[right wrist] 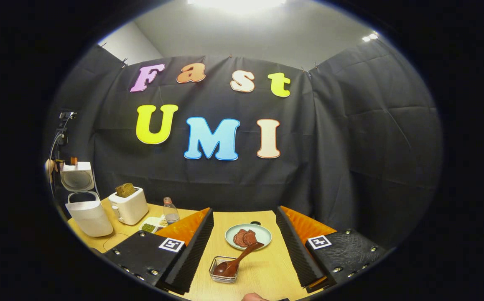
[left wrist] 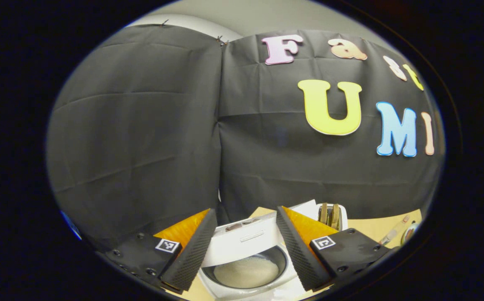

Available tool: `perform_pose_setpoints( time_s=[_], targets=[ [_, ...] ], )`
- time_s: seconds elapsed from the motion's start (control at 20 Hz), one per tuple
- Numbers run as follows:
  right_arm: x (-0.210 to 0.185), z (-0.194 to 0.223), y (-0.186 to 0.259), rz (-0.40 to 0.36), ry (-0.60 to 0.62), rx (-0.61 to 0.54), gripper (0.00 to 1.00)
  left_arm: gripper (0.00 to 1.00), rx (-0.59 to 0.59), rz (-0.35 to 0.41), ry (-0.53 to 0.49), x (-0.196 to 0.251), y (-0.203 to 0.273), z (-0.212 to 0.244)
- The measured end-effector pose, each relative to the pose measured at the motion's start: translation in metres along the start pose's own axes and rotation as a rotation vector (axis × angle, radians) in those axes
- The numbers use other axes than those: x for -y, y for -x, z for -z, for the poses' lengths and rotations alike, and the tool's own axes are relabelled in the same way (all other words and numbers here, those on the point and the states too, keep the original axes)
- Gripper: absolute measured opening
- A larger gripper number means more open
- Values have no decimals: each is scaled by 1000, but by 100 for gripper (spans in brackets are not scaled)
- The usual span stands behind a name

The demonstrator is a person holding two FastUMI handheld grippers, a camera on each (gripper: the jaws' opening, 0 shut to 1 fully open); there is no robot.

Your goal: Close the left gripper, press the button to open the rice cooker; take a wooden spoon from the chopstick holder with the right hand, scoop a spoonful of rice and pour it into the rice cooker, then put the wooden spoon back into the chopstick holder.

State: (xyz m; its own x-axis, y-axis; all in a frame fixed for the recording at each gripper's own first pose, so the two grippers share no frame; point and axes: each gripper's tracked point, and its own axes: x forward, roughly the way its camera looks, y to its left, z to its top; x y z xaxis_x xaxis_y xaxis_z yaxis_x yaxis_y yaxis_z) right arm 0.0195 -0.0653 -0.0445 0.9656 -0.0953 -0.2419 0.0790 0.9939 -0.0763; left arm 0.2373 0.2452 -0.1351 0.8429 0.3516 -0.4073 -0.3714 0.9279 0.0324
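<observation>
With its lid up, the rice cooker (left wrist: pixel 248 267) sits right below the left gripper (left wrist: pixel 242 257), whose jaws are spread wide on either side of the pot; white rice (left wrist: pixel 246 271) shows inside. Behind the rice cooker stands a white toaster (left wrist: pixel 332 215) with bread in the slots. Left gripper touches nothing.

From the right gripper view, the rice cooker (right wrist: pixel 86 211) is at the far left of the bench (right wrist: pixel 267 271), lid raised, with the toaster (right wrist: pixel 129 205) just beside it on the side toward the bench's middle, then a small clear bottle (right wrist: pixel 170 211) and a tray of grains (right wrist: pixel 152 225) beyond the toaster. Well apart from the rice cooker, between the fingers of the right gripper (right wrist: pixel 244 259), a wire chopstick holder (right wrist: pixel 224 269) holds the wooden spoon (right wrist: pixel 238 261), bowl end down in the holder, handle tilted up toward a pale plate (right wrist: pixel 248 236) carrying dark reddish pieces. Right gripper is spread wide too, holding nothing, spoon not touched.
</observation>
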Motion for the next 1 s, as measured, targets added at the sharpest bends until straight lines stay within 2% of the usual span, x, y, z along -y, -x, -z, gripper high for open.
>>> perform_pose_setpoints(
  time_s=[0.7, 1.0],
  targets=[
    [22, 14, 17, -5, 8, -20, 92, 99, -123, 21, 44, 32, 28, 92],
    [33, 19, 28, 18, 3, -27, 92, 100, -157, 16, 14, 39, 37, 125]
  ],
)
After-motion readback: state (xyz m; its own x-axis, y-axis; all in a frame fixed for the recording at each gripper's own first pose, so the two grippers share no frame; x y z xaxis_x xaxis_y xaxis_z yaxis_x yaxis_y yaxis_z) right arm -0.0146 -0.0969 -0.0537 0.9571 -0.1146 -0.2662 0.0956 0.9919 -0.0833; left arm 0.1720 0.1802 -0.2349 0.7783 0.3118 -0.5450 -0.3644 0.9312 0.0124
